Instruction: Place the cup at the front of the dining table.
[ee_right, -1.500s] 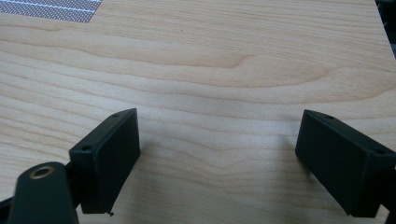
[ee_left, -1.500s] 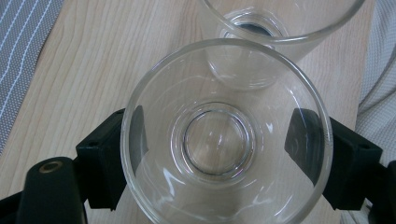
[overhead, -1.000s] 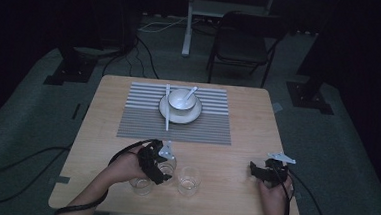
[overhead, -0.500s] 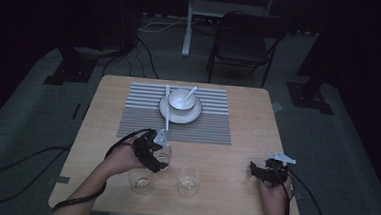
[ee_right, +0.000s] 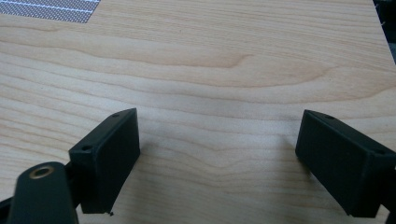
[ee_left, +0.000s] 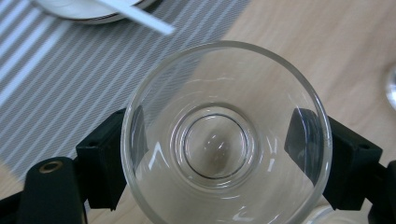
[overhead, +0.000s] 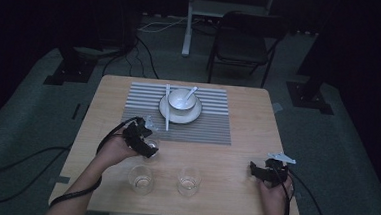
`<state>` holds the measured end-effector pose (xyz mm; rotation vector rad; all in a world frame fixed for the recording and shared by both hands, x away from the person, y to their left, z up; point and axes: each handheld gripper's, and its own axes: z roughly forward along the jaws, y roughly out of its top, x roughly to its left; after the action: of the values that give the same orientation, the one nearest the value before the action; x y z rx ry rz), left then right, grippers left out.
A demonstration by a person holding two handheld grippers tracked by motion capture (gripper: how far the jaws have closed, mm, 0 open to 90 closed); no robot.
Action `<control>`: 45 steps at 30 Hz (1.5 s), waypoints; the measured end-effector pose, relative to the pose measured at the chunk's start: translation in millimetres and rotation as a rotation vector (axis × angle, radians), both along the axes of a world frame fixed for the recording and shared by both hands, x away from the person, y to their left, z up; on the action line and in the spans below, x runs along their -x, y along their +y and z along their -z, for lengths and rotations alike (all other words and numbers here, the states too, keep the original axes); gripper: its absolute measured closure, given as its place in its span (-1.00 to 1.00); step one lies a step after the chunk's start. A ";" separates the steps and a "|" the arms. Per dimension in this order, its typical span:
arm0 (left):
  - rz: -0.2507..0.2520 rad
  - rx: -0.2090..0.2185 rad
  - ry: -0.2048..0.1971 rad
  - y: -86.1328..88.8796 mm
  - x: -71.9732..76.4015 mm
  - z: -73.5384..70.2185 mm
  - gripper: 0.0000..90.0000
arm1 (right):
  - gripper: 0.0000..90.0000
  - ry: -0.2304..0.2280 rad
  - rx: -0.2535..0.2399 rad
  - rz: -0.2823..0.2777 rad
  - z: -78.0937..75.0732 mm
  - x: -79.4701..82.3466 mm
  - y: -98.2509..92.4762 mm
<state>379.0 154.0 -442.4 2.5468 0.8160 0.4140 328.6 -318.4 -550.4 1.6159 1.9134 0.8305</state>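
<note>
1. Dark room; a pale wood surface carries a striped placemat, with dark floor and a chair beyond.
2. Left gripper: fingers clenched on a clear glass, one pad on each side of its wall below the rim. The mouth faces the gripper's camera.
3. Handling, as a judgement: the glass is rigid, light, smooth and breakable. Grip at mid-wall with moderate force; excess pressure risks cracking, too little risks slipping.
4. Location: in the high view the held glass sits at the placemat's near left corner, just beside a white chopstick and near the plate bearing a bowl.
5. Two more glasses stand on the near surface.
6. Right gripper: fingers released, spread wide over bare wood, grasping nothing.
</note>
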 end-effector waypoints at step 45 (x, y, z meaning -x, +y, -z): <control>-0.475 0.179 -0.086 27.5 -113.7 9.5 -0.60 | -0.71 -0.001 0.000 0.001 0.0 -0.2 -0.2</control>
<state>492.7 181.5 -451.9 2.1426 1.3617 0.5620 328.8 -318.6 -550.5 1.6163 1.9122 0.8303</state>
